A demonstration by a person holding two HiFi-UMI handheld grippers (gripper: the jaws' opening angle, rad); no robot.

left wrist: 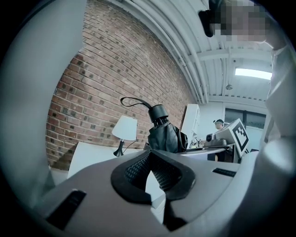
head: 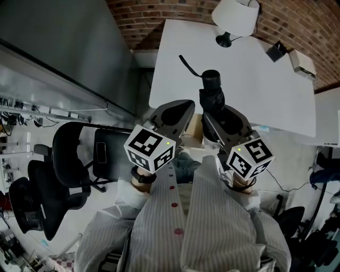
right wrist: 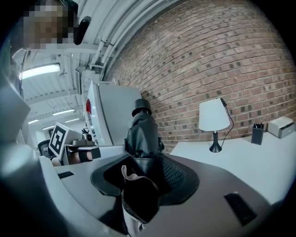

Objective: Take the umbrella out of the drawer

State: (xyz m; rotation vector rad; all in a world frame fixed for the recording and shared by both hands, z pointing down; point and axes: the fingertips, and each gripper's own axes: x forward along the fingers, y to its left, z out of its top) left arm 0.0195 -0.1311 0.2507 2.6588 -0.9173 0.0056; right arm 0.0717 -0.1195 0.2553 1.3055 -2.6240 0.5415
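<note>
Nearest is the person's striped shirt, with both tools held up in front of it. The left gripper has its jaws pressed together at the tips, and nothing is between them. It waits just beside the other one and does not touch the umbrella.

The right gripper has its jaws squeezed on the umbrella. The jaws stand partly apart because the soft black cloth fills the space between them. They hold the low part of the folded cloth, and a bit of cloth sticks out on the near side. The umbrella stands nearly upright, with its round black cap on top and a thin strap curling off it. It hangs in the air over the near edge of the white surface, and I can't see it touching anything else.

I cannot make out the drawer in any view. I think the lifting-out part is about done, because the umbrella is up and free.

Next, I think it needs a place to rest. The white surface has plenty of bare room, with the lamp well away at the far side by the brick wall. The move calls for lowering it slowly, laying it flat, and only then letting the jaws go wide.
</note>
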